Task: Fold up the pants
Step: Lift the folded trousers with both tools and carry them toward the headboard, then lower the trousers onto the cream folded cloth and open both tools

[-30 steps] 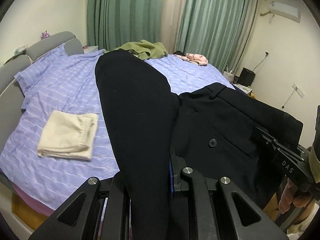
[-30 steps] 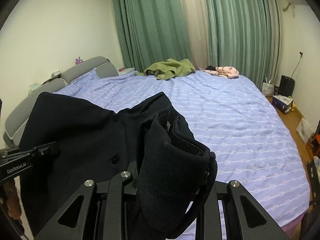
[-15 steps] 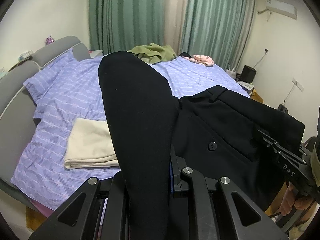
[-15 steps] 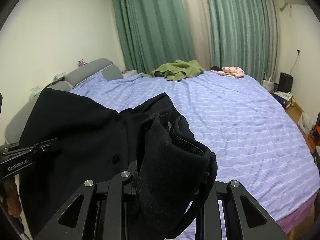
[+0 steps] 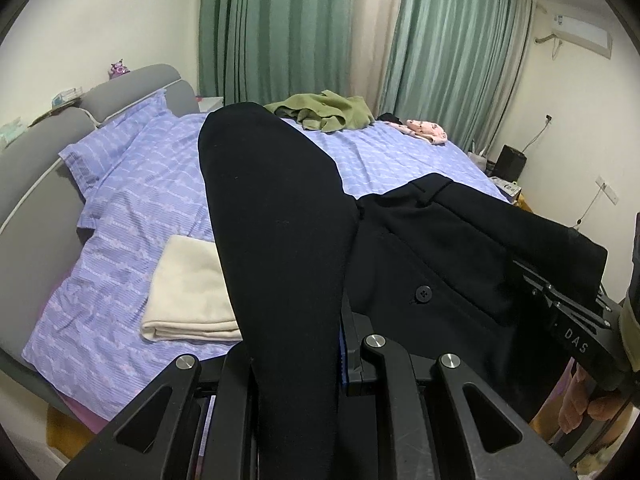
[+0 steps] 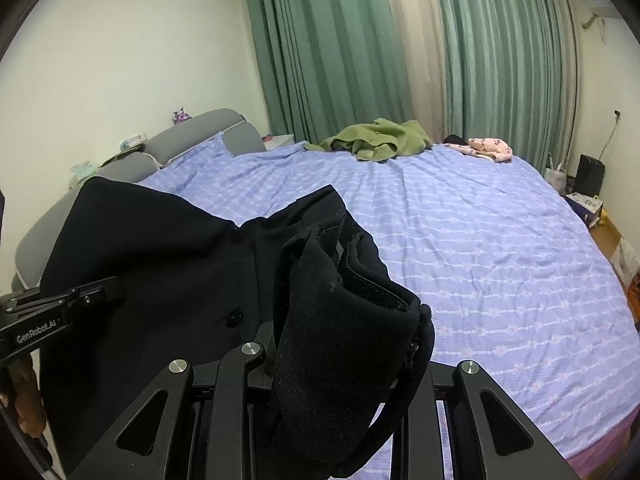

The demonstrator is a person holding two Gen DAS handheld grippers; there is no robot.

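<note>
The black pants [image 5: 420, 248] hang in the air between my two grippers, above the near edge of the bed. My left gripper [image 5: 304, 344] is shut on one end of the waistband, and black cloth drapes over its fingers and hides the tips. My right gripper [image 6: 340, 344] is shut on the other end, with a bunched fold of waistband [image 6: 352, 304] over it. A back pocket button [image 5: 423, 293] faces the left wrist camera. Each gripper shows in the other's view, the right one [image 5: 568, 320] and the left one [image 6: 60, 308].
The bed has a purple striped sheet [image 6: 480, 240] and a grey headboard [image 5: 40, 168]. A folded cream garment [image 5: 188, 292] lies near the bed's near edge. A green garment [image 6: 380, 140] and a pink one [image 6: 488, 148] lie at the far side by green curtains.
Both grippers have drawn back and up from the bed with the pants held between them. The cream garment now sits closer to the middle of the left view.
</note>
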